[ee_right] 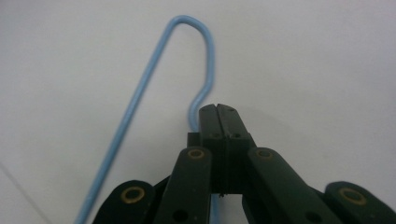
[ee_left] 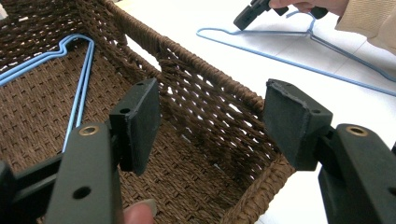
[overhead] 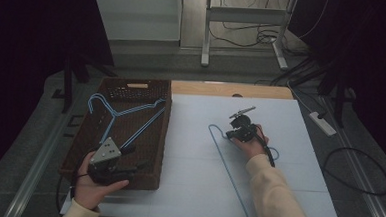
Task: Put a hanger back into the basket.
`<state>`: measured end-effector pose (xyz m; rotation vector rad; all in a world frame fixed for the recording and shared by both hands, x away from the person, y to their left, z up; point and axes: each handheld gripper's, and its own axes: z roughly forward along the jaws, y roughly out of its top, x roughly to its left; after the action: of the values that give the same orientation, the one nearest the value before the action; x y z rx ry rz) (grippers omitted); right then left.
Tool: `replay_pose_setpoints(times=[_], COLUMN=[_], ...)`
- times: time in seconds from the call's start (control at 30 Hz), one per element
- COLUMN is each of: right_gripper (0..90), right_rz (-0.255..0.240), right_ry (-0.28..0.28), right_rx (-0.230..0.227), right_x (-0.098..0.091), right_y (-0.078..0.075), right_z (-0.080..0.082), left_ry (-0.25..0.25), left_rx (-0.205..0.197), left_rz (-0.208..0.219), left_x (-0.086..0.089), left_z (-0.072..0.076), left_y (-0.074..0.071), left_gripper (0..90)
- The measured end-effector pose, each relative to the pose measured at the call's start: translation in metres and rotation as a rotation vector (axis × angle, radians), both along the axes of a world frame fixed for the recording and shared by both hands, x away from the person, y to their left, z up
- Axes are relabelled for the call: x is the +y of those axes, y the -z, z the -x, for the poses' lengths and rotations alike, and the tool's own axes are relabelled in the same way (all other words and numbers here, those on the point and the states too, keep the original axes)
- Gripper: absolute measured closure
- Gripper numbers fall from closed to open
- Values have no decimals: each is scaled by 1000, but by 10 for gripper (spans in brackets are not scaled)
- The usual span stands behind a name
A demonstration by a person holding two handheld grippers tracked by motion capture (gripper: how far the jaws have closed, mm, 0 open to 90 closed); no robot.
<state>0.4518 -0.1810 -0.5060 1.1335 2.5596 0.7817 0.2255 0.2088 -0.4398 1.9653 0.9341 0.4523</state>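
A blue wire hanger (overhead: 228,165) lies on the white table top (overhead: 288,158), its hook near the person's right hand. My right gripper (overhead: 231,134) sits at the hanger's left shoulder bend. In the right gripper view its jaws (ee_right: 217,109) are pressed together, and the hanger's wire (ee_right: 140,98) runs in at their tips. My left gripper (overhead: 134,158) hovers open over the near right corner of a brown wicker basket (overhead: 165,132), nothing between its pads (ee_left: 142,126). Blue hangers (overhead: 130,113) lie inside the basket (ee_left: 210,93).
A wooden board (overhead: 232,89) runs along the table's far edge. A power strip (overhead: 323,123) and cables (overhead: 358,169) lie on the floor to the right. A metal desk frame (overhead: 245,31) stands beyond the table.
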Motion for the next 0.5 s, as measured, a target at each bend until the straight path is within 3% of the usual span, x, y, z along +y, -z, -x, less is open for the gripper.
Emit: replay_pose_setpoints(times=[0.13, 0.27, 0.5], right_gripper=[900, 900, 900], right_rz=[-7, -48, -42], right_ry=[2, -17, -49], right_rx=[13, 37, 54], right_x=[-1, 5, 19], right_y=[2, 3, 5], right_z=[-2, -4, -4], left_ry=[1, 2, -2], left_rx=[0, 3, 4], left_rz=[-1, -4, -2], left_x=[-1, -1, 1], left_z=[0, 0, -1], left_y=[0, 1, 1], left_gripper=[366, 365, 366])
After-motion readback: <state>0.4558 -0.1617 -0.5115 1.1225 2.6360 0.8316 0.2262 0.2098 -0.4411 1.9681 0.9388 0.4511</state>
